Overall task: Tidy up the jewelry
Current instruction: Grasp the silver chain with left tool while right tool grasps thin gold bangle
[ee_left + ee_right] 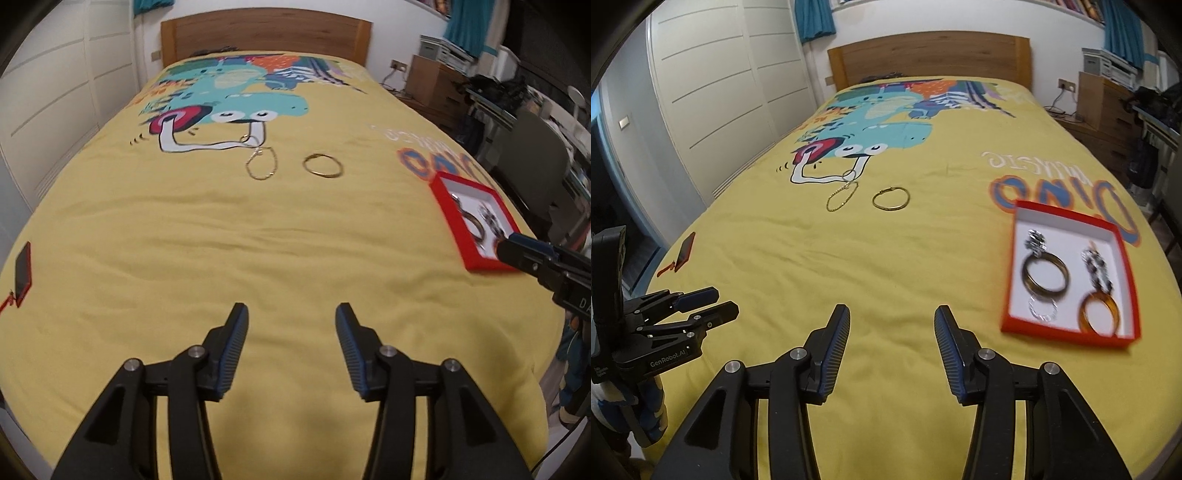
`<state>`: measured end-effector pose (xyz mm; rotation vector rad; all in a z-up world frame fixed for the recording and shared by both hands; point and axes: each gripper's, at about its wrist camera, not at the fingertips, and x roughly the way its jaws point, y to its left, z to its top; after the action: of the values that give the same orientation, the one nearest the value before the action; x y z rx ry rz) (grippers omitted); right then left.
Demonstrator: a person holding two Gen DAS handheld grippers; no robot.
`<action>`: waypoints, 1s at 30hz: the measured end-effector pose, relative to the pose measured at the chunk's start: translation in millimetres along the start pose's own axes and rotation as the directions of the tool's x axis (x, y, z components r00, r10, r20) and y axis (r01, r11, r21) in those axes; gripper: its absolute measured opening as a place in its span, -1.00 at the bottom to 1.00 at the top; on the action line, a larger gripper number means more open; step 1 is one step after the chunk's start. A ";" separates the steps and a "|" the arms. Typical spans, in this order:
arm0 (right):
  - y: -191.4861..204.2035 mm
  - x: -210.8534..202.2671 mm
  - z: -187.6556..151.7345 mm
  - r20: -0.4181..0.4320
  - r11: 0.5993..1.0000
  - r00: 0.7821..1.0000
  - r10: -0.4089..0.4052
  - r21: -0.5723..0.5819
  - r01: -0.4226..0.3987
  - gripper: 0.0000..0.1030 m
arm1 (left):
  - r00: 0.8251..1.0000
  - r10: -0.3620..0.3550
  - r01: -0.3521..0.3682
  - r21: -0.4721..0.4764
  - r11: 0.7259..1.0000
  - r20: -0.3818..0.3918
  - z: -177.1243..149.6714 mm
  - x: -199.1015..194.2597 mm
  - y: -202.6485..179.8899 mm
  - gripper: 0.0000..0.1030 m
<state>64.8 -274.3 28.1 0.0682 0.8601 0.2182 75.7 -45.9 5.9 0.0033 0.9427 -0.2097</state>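
Note:
On the yellow bedspread (280,236) lie a gold bangle (323,166) (891,199), a gold chain bracelet (262,164) (842,197) and a small ring (849,174), side by side mid-bed. A red box (1067,218) (439,192) at the right holds a dark bangle (1045,275), an amber bangle (1099,314) and several silver and beaded pieces. My left gripper (291,308) (724,301) hovers open and empty over the near bedspread. My right gripper (892,309) is open and empty too, left of the box; in the left wrist view its fingers (517,251) overlap the box's near corner.
A red phone (23,269) (685,251) lies near the bed's left edge. A wooden headboard (929,55) closes the far end. White wardrobe doors (713,92) stand left; wooden drawers (1104,99) and a chair (535,155) stand right of the bed.

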 end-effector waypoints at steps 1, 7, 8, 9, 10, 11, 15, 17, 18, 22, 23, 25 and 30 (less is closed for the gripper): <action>-0.4 10.1 6.9 -0.006 1.000 1.000 0.003 -0.004 -0.003 -0.08 | 1.000 0.002 -0.002 -0.010 1.000 -0.005 8.9 10.8 6.2 -0.04; -4.6 79.2 50.3 -0.032 0.999 0.999 0.027 -0.027 -0.028 -0.08 | 1.000 0.013 -0.014 -0.064 0.998 -0.013 73.8 74.5 41.7 -0.04; -6.8 93.7 59.5 -0.037 0.999 0.999 0.029 -0.025 -0.030 -0.08 | 1.000 0.014 -0.015 -0.075 0.997 -0.013 83.9 83.7 47.4 -0.04; -9.1 108.3 69.3 -0.040 0.999 0.999 0.030 -0.026 -0.031 -0.08 | 1.000 0.022 -0.023 -0.086 0.996 -0.013 96.7 95.7 53.5 -0.04; -10.8 119.0 76.9 -0.041 0.999 0.999 0.028 -0.029 -0.029 -0.09 | 1.000 0.024 -0.025 -0.092 0.995 -0.011 109.9 107.4 58.6 -0.04; -13.6 132.7 87.0 -0.040 0.999 0.999 0.028 -0.029 -0.029 -0.09 | 1.000 0.023 -0.024 -0.097 0.995 -0.011 120.3 117.3 62.1 -0.04; -23.0 177.5 115.7 -0.050 1.000 0.999 0.018 -0.024 -0.020 -0.13 | 0.999 0.015 -0.018 -0.102 0.995 -0.030 159.6 163.2 70.2 -0.04; -28.7 203.9 128.7 -0.063 1.000 0.998 0.009 -0.021 -0.010 -0.16 | 0.999 0.019 -0.023 -0.095 0.995 -0.048 173.2 185.5 70.9 -0.06; -30.2 211.8 132.3 -0.068 1.000 0.998 0.007 -0.018 -0.008 -0.20 | 0.998 0.022 -0.028 -0.089 0.996 -0.062 179.1 198.7 70.7 -0.06; -35.4 251.7 143.8 -0.096 1.000 0.995 0.004 -0.005 -0.005 -0.25 | 0.992 0.058 -0.064 -0.051 0.997 -0.108 186.4 233.3 68.0 -0.07; -36.1 260.5 144.8 -0.105 1.000 0.994 0.001 -0.006 -0.001 -0.25 | 0.991 0.058 -0.065 -0.049 0.997 -0.120 185.6 240.3 68.7 -0.07; -37.1 275.8 145.8 -0.121 1.000 0.993 0.001 -0.001 -0.001 -0.26 | 0.990 0.069 -0.075 -0.042 0.996 -0.123 183.8 250.1 67.8 -0.07; -23.4 298.4 147.4 -0.127 0.998 0.991 -0.026 -0.058 0.019 -0.29 | 0.992 0.089 -0.088 0.014 0.996 -0.091 185.7 255.0 51.6 -0.67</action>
<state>368.8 -228.0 -101.3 -0.0085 0.9816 0.2275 379.1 -58.1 -94.1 0.0644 1.0306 -0.1333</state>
